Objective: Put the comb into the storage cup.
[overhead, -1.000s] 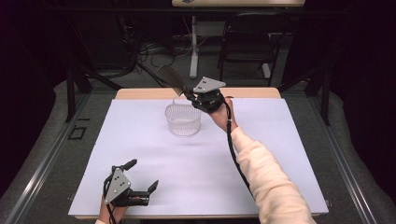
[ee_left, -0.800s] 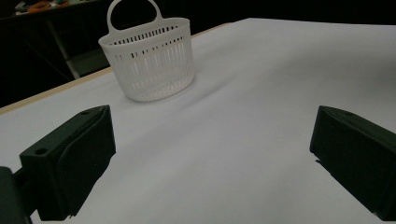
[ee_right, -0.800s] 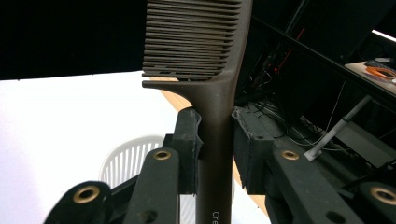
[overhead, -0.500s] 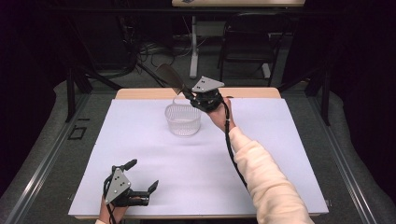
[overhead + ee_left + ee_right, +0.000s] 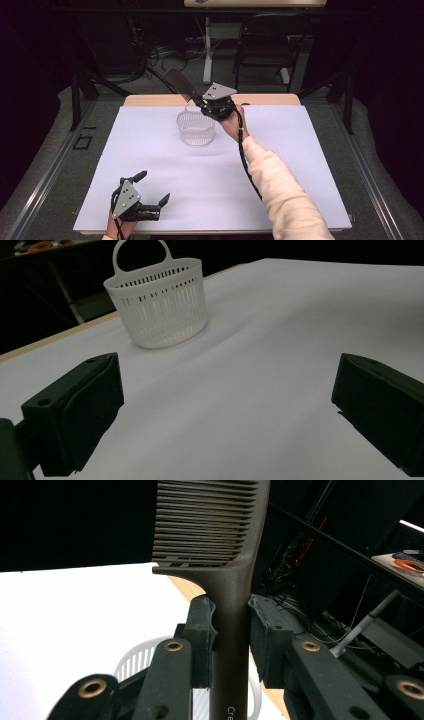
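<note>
Comb (image 5: pixel 220 555) first: it is a dark brown one, and I have it pinched by its handle between the two pads of my right gripper (image 5: pixel 232 630), with the toothed end standing up beyond the jaws in the right gripper view. From the high view the right gripper (image 5: pixel 197 102) sits at the far side of the table, raised just above the far rim of a white basket (image 5: pixel 195 128), and the comb (image 5: pixel 179 85) angles up and away to the left, over the wooden back edge of the table (image 5: pixel 270 99). Part of the basket (image 5: pixel 135 665) rim shows below my jaws in the right gripper view, so the comb is above it, not inside. My left gripper (image 5: pixel 152 192) rests low at the near left corner on the white sheet (image 5: pixel 290 150) that covers the table, well apart from the basket. Its jaws are spread wide with nothing between them; in the left gripper view I see only bare white sheet (image 5: pixel 260 390) in the gap, and the slotted basket (image 5: pixel 157 302) with its loop handle stands upright farther off toward the table edge.
</note>
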Tool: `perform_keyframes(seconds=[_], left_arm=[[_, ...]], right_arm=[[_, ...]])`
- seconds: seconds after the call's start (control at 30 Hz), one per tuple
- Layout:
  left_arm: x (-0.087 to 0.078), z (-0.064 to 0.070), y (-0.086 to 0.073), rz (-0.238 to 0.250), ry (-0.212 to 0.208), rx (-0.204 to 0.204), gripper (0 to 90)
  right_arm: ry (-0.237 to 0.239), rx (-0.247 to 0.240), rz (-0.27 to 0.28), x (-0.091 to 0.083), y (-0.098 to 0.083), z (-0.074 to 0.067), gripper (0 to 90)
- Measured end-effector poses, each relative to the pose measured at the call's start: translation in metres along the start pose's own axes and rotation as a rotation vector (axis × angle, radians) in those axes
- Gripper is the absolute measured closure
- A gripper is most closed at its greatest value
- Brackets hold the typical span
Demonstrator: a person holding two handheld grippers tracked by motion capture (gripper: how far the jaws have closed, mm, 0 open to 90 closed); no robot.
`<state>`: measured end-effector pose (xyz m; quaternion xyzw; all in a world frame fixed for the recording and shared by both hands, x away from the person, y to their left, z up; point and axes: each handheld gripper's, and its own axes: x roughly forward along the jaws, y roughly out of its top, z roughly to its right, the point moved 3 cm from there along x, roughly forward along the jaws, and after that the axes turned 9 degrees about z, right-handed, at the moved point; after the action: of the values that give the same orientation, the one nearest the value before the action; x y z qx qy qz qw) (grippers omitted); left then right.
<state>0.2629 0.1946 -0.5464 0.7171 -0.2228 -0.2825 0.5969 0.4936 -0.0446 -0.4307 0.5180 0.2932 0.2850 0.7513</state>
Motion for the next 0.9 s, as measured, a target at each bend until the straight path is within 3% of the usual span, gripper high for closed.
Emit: perform_keyframes(seconds=[0.9], left_arm=[[0.0,-0.001,0.0,-0.001,0.007,-0.002,0.4]], right_arm=[[0.011,0.009,-0.007,0.013,-0.005,-0.006,72.3]])
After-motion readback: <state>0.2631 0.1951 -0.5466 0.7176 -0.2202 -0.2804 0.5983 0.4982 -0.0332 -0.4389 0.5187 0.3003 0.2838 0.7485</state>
